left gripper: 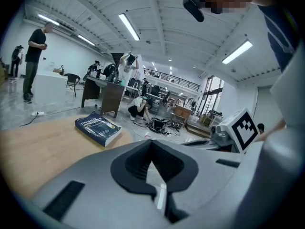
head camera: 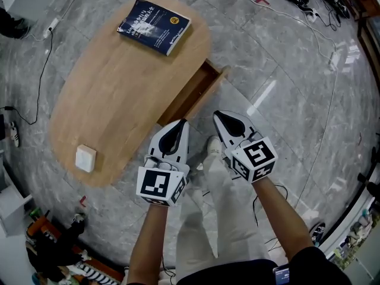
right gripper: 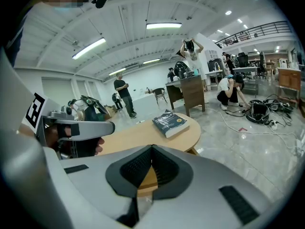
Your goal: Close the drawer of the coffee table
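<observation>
The oval wooden coffee table (head camera: 113, 94) has its drawer (head camera: 199, 91) pulled out on the side facing me, its front panel toward the marble floor. My left gripper (head camera: 184, 122) is shut and empty, its tips over the table edge just short of the drawer's near end. My right gripper (head camera: 217, 115) is also shut and empty, hovering over the floor beside the drawer, apart from it. In the left gripper view the shut gripper (left gripper: 152, 142) points across the tabletop (left gripper: 38, 151). In the right gripper view the shut gripper (right gripper: 152, 147) points at the table (right gripper: 143, 137).
A blue book (head camera: 154, 25) lies at the table's far end, and a small white box (head camera: 85, 158) near its left end. Cables (head camera: 303, 5) trail over the floor at the top right. My legs (head camera: 214, 218) are below the grippers. People and a desk (right gripper: 186, 92) stand far off.
</observation>
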The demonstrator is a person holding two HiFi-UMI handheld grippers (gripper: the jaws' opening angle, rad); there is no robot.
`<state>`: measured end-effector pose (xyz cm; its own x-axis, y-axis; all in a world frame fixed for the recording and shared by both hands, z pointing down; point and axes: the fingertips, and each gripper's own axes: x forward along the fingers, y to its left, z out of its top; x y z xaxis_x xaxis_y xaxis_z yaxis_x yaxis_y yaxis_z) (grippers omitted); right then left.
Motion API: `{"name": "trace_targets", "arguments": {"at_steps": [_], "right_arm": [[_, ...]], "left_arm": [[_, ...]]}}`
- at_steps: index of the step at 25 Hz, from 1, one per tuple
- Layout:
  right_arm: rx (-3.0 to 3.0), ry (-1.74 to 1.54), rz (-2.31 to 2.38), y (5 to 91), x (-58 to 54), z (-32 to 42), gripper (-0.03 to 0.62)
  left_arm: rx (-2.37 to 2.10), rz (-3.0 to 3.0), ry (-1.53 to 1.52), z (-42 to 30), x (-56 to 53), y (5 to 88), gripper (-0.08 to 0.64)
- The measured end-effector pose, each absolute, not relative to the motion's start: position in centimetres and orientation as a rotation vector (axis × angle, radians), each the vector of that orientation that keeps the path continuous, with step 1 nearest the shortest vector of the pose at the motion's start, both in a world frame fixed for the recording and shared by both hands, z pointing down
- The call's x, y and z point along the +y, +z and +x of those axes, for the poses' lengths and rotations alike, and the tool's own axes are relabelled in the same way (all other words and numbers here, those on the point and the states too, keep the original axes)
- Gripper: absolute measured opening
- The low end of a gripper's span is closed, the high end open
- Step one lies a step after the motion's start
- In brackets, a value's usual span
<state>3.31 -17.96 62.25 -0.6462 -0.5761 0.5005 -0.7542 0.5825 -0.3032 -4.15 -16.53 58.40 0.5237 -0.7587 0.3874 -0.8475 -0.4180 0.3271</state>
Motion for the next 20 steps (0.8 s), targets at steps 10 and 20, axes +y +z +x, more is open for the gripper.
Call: {"name": "trace_targets", "arguments": {"at_steps": [10,20], "right_arm": [[-2.441,0.722,1.099,64.7,-18.2,3.5,0.012],[-2.468,0.733,1.066,67.0,-17.6,2.2,0.012]], "left_arm": [[-1.302,2.280,0.272,-4.3,-17.2,60.4,-0.002],[-1.288,2.293,0.309,-4.3,-17.4,61.9,-0.002]]}}
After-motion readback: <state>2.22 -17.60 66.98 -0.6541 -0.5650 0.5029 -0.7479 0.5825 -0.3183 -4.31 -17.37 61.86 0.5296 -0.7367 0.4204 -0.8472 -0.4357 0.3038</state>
